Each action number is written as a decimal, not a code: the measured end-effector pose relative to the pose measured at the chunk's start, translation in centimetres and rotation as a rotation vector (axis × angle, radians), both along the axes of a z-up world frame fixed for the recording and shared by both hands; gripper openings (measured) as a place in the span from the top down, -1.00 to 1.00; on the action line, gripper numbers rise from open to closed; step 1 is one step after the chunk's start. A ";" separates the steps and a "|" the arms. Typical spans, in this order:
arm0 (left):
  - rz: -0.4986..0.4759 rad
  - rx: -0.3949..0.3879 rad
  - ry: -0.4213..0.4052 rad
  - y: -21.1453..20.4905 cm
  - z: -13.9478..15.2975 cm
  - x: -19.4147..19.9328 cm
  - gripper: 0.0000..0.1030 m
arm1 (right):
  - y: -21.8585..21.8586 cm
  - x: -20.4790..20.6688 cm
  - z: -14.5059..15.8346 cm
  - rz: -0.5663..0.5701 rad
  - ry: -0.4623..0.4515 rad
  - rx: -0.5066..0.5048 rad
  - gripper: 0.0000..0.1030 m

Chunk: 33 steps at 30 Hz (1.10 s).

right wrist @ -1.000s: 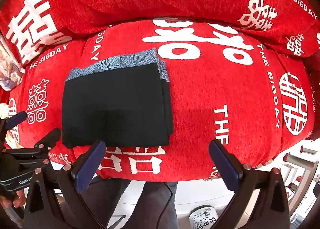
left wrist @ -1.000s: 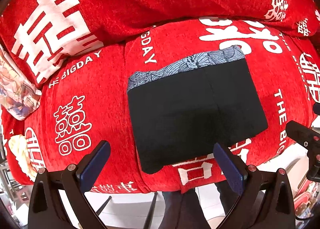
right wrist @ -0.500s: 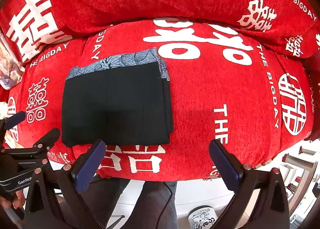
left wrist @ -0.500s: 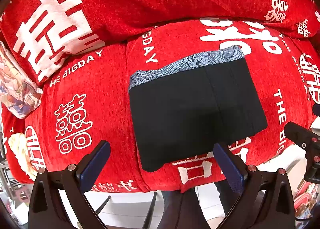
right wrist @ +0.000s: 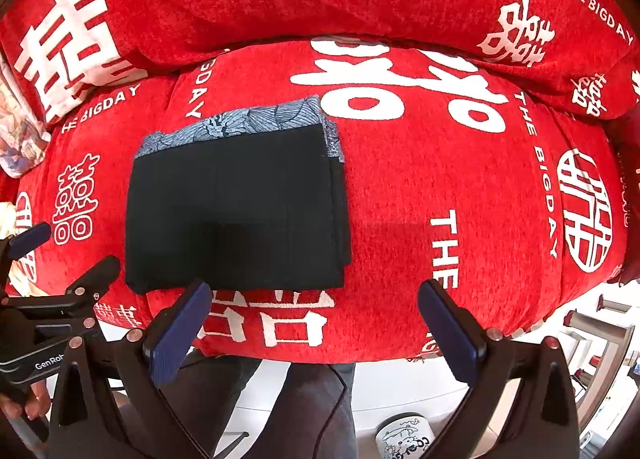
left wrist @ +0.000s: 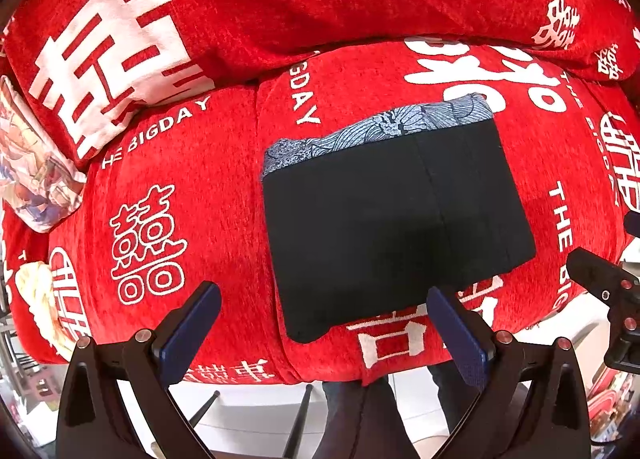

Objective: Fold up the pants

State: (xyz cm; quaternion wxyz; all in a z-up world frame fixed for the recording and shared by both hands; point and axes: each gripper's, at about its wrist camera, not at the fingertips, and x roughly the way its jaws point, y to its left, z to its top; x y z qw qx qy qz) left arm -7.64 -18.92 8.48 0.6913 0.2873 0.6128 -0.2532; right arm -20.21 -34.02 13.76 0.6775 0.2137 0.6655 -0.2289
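on red printed sofa cushion (left wrist: 180,179): black folded pants with blue patterned band (left wrist: 392,219) unmoved over last second; left gripper (left wrist: 324,323) and right gripper (right wrist: 316,315) both spread, empty; fold looks complete.

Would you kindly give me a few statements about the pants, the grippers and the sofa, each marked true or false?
1. The black pants lie folded into a compact rectangle. True.
2. The left gripper is shut on the pants. False: it is open, holding nothing.
3. A blue patterned fabric strip shows along the pants' far edge. True.
4. The sofa cover is plain blue. False: it is red with white lettering.
5. The right gripper is open. True.
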 end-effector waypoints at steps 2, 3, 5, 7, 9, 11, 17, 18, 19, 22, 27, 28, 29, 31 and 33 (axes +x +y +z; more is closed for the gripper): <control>0.001 -0.001 0.000 0.0 0.0 0.0 -1.00 | 0.0 0.2 0.0 0.004 0.003 0.001 -0.99; 0.001 -0.002 0.001 0.0 0.0 0.0 -1.00 | 0.0 0.3 -0.1 0.005 0.004 0.002 -0.99; 0.002 0.000 0.001 0.0 -0.1 0.0 -1.00 | 0.0 0.4 -0.1 0.007 0.005 0.001 -0.99; 0.005 0.002 0.003 0.0 -0.1 0.0 -1.00 | -0.1 0.5 -0.2 0.012 0.006 0.001 -0.99; 0.008 0.001 0.005 0.0 -0.1 0.1 -1.00 | 0.0 0.5 -0.2 0.010 0.006 0.002 -0.99; 0.009 0.001 0.005 0.0 -0.2 0.1 -1.00 | 0.1 0.5 -0.2 0.009 0.005 0.003 -0.99; 0.010 0.005 0.006 0.0 -0.3 0.2 -1.00 | 0.2 0.8 -0.5 0.024 0.007 0.006 -0.99; 0.011 0.005 0.006 0.0 -0.3 0.2 -1.00 | 0.3 0.8 -0.6 0.026 0.010 0.007 -0.99; 0.009 0.004 0.006 0.0 -0.3 0.2 -1.00 | 0.2 0.8 -0.7 0.029 0.012 0.007 -0.99; 0.008 0.005 0.006 0.0 -0.3 0.2 -1.00 | 0.2 0.9 -0.7 0.033 0.015 0.009 -0.99; 0.018 0.007 0.011 0.1 -0.5 0.4 -1.00 | 0.3 1.0 -0.9 0.035 0.013 0.006 -0.99; 0.021 0.006 0.013 0.1 -0.6 0.4 -1.00 | 0.3 1.0 -0.9 0.037 0.013 0.006 -0.99; 0.024 0.003 0.012 0.1 -0.6 0.4 -1.00 | 0.3 1.0 -0.9 0.038 0.014 0.006 -0.99; 0.028 -0.012 0.006 0.2 -0.4 0.4 -1.00 | 0.2 1.0 -0.9 0.037 0.014 0.007 -0.99; 0.029 -0.018 0.004 0.1 -0.3 0.4 -1.00 | 0.2 1.2 -0.9 0.040 0.014 0.007 -0.99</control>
